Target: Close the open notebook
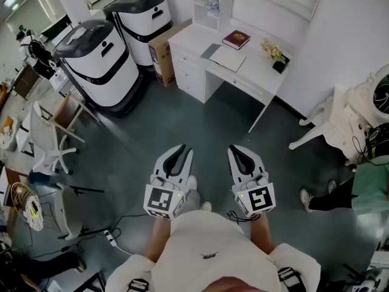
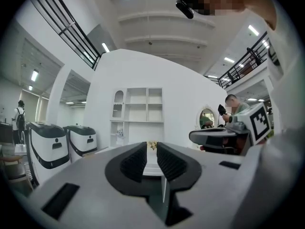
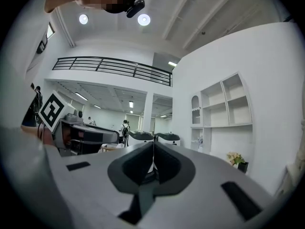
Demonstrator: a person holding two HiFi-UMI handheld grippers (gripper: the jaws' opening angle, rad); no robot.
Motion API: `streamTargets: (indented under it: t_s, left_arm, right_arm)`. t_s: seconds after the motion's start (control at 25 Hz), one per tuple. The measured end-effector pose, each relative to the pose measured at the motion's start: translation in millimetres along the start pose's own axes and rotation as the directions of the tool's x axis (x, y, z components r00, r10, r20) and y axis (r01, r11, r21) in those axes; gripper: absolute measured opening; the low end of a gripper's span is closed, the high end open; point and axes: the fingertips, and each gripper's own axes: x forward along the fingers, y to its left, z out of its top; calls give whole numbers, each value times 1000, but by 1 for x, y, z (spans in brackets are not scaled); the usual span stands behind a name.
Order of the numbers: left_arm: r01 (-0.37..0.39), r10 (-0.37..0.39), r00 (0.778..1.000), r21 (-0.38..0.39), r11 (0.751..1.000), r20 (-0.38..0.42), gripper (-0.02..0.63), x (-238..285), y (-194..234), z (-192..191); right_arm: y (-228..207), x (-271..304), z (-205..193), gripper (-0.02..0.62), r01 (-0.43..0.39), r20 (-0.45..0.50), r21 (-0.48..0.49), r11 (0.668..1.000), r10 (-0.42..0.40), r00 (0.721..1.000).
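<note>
Left gripper [image 2: 151,149] shows a narrow gap between its jaws, with nothing in it. Right gripper [image 3: 153,147] has its jaws pressed together, empty. Open notebook [image 1: 228,58] lies flat on the white desk [image 1: 255,72], well ahead of both grippers and touching neither.

A desk [image 1: 258,78] stands against the far wall, with a shelf unit [image 1: 209,2] rising above its back left corner. On the desk, the open notebook [image 1: 228,58] lies near the middle. A closed book [image 1: 236,39] sits just behind it, and a flower pot [image 1: 277,58] stands toward the right end. Left of the desk is a cardboard box [image 1: 163,53], then two large machines [image 1: 100,62] side by side. A chair [image 1: 322,123] stands to the desk's right. The left gripper [image 1: 178,158] and right gripper [image 1: 244,158] sit side by side in the foreground, well apart from the desk.
</note>
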Motion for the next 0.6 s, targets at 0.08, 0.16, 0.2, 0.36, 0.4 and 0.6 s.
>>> streamTargets:
  t_s: [0.08,0.16,0.2,0.36,0.4,0.6]
  left_arm:
    - [-7,7,1000,-3,1000,0,0,6,5,-1]
    - [-11,11,1000,-5,1000,1,0,13,9,-2]
    - [-12,12,1000,-5,1000,1,0,16,11,-2]
    - [-18,18,1000,-7,1000,3,0,30,22,-4]
    - [-19,19,1000,-9,1000,1,0,34,25,-5]
    - [-20,20,1000,-13,1000,-17,0,60,46,-10]
  right_arm:
    - [-3,8,-1,-3,-10,0,-4,1000,10,1000]
    - [-6,15,-3,-3,-16,-3,-7,1000,16,1000]
    - [-7,18,-4,-3,-19,-6,-8,1000,19,1000]
    - [-15,32,-8,-3,-24,-15,-10,1000,23,1000]
    - [-18,37,-10,-3,-23,-17,-9,1000,23,1000]
    - [-35,65,-19,-3,-14,-35,1,1000,14,999]
